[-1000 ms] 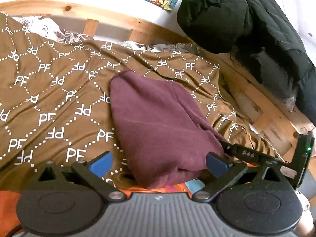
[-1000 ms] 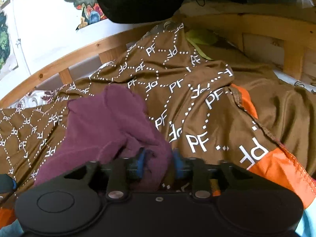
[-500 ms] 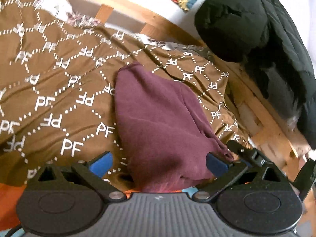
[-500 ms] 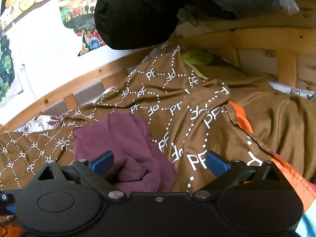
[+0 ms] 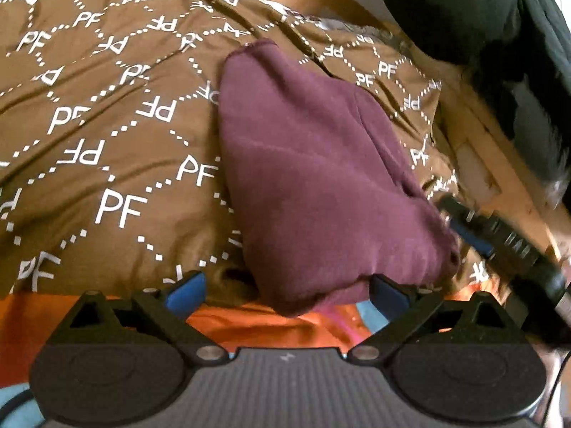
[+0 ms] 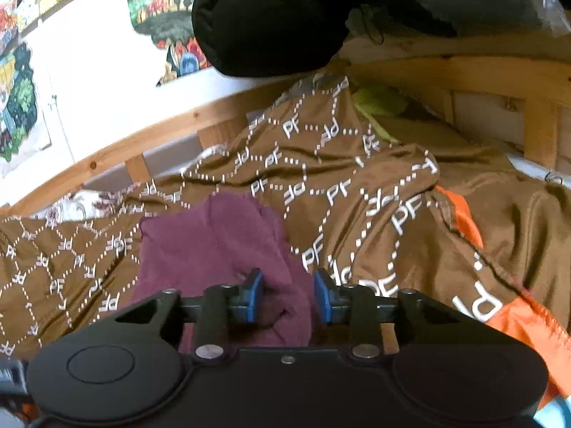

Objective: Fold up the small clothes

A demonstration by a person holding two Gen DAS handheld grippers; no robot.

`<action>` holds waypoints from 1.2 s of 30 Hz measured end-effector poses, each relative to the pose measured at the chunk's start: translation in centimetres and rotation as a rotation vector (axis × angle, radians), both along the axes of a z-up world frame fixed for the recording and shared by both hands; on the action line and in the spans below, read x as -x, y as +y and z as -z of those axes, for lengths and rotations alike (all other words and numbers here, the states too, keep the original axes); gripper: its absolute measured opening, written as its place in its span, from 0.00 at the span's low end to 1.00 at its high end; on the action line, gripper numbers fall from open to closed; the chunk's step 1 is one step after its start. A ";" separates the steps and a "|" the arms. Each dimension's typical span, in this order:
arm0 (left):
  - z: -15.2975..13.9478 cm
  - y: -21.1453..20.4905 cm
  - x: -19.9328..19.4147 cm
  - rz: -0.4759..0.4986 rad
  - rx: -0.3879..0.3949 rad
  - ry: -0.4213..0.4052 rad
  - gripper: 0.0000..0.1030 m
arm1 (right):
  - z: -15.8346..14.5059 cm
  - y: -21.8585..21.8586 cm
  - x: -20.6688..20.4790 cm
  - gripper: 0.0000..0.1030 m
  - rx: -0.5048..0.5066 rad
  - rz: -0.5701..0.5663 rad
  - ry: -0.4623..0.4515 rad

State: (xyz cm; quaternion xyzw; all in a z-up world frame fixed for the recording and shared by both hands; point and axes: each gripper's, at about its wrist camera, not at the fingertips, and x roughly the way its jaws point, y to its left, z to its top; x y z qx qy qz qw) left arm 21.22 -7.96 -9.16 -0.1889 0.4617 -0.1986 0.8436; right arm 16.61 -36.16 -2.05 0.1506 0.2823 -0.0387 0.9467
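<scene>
A maroon garment (image 5: 303, 178) lies folded lengthwise on the brown "PF" bedspread (image 5: 107, 125). My left gripper (image 5: 285, 294) is open, its blue pads either side of the garment's near edge. My right gripper (image 6: 288, 296) has its jaws partly closed around the garment's (image 6: 221, 246) near right corner, with cloth bunched between the pads; I cannot tell if the pads pinch it. The right gripper also shows at the garment's right corner in the left wrist view (image 5: 499, 242).
A wooden bed frame (image 6: 142, 146) runs along the back and right. A black puffy jacket (image 6: 271, 18) hangs over the rail. An orange blanket band (image 5: 267, 324) lies at the near edge. A yellow-green cloth (image 6: 378, 103) sits by the rail.
The right gripper opened half a second ago and has now narrowed again around the garment's corner. The left gripper stayed open and tilted closer over the garment.
</scene>
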 end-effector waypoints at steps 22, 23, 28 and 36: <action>0.6 1.8 -0.6 -0.069 0.169 -0.047 0.99 | 1.4 -0.4 -6.8 0.02 0.117 -0.276 -0.035; 0.8 1.8 -0.6 -0.070 0.177 -0.039 0.99 | 1.1 -0.4 -6.5 0.02 0.144 -0.270 -0.046; 0.9 1.6 -0.2 -0.059 0.149 -0.053 0.99 | 1.3 -0.7 -5.9 0.02 0.163 -0.250 -0.022; 0.6 0.6 0.1 -0.045 0.104 -0.068 0.99 | 2.3 -2.5 -6.2 0.30 0.006 -0.172 0.023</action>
